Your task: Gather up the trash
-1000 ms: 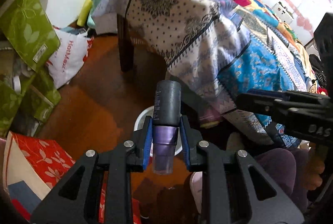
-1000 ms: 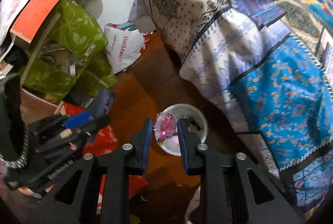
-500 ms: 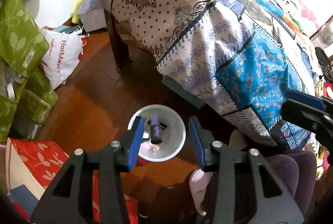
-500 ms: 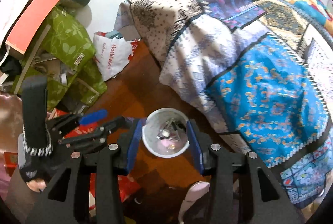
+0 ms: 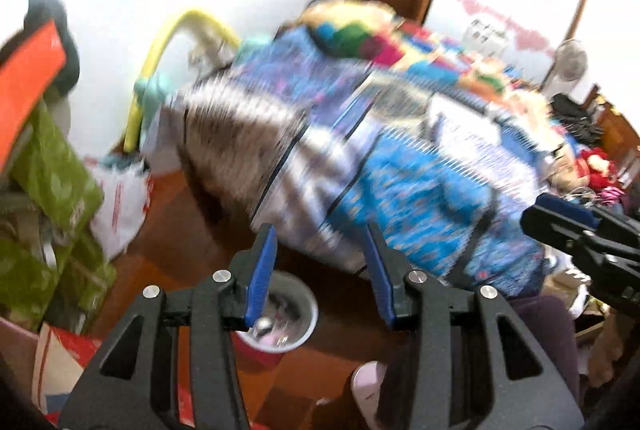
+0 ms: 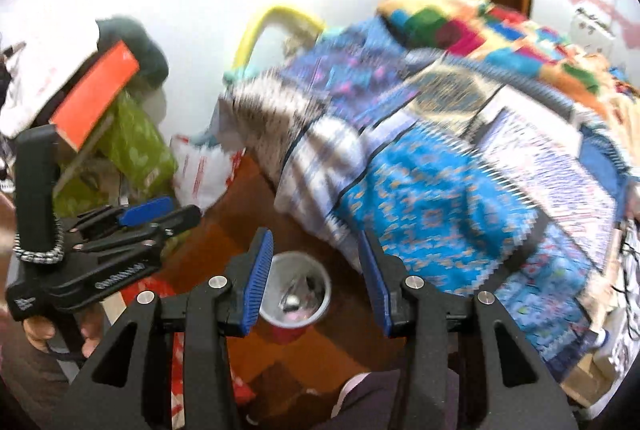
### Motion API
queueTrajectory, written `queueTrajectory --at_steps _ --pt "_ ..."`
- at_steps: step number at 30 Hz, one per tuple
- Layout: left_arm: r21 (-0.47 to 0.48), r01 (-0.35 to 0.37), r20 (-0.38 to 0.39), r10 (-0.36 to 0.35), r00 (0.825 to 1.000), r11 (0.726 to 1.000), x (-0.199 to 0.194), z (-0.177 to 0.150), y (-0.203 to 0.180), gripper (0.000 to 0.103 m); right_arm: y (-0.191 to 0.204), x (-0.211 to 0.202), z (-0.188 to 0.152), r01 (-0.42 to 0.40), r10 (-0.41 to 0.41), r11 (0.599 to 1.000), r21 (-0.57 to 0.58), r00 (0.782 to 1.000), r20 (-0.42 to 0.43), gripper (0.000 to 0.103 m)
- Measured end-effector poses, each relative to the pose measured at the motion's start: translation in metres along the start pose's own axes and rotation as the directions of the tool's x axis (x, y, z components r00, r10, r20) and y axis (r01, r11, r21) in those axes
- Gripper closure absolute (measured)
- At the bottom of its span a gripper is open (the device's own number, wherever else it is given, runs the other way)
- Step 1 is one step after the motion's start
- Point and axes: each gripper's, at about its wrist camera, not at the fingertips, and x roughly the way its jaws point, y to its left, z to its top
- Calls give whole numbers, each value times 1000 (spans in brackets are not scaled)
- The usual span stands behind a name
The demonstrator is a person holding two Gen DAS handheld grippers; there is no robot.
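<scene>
Both grippers angled down over the floor, side by side. Left gripper (image 5: 320,270) spread, nothing between the pads. Right gripper (image 6: 316,276) spread too, empty. Trash sits in the small white bin (image 6: 296,294) on the wood floor (image 6: 248,198), beside the bed (image 6: 460,170).

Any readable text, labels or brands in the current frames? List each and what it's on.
None legible.
White bag: red print, blurred.
Left claw: white lettering on its body, too small and blurred.
White sheet on bed: dark print, blurred.
</scene>
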Motion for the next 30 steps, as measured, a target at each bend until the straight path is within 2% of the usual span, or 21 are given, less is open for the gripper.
queueTrajectory --at_steps 5,7,10,16,19,23,25,28,30 --pt "78 60 148 -71 986 995 -68 1 -40 59 -6 -76 -14 55 -65 997 62 983 172 62" --pt "102 97 192 -115 975 990 -94 -3 -54 59 -5 -109 -24 85 -105 992 89 962 252 62" --pt "142 112 259 -146 955 984 -128 -14 -71 59 3 -148 -38 139 -170 984 114 925 341 62" --pt "196 116 354 -181 917 974 -180 -45 -95 59 21 -194 -72 209 -257 965 157 860 440 62" --pt "209 120 374 -193 907 971 -196 -61 -99 56 31 -209 -89 230 -289 957 179 833 472 61" --pt "229 99 390 -185 902 968 -210 -81 -98 50 43 -222 -109 253 -324 945 207 804 498 48" --pt "228 94 394 -180 901 969 -214 -89 -95 38 42 -228 -117 257 -336 941 222 792 509 43" --pt "235 61 408 -155 900 970 -218 -99 -94 20 46 -236 -126 283 -369 929 239 767 526 23" --pt "242 47 419 -148 896 969 -220 -104 -93 14 50 -238 -130 307 -395 918 251 749 532 0"
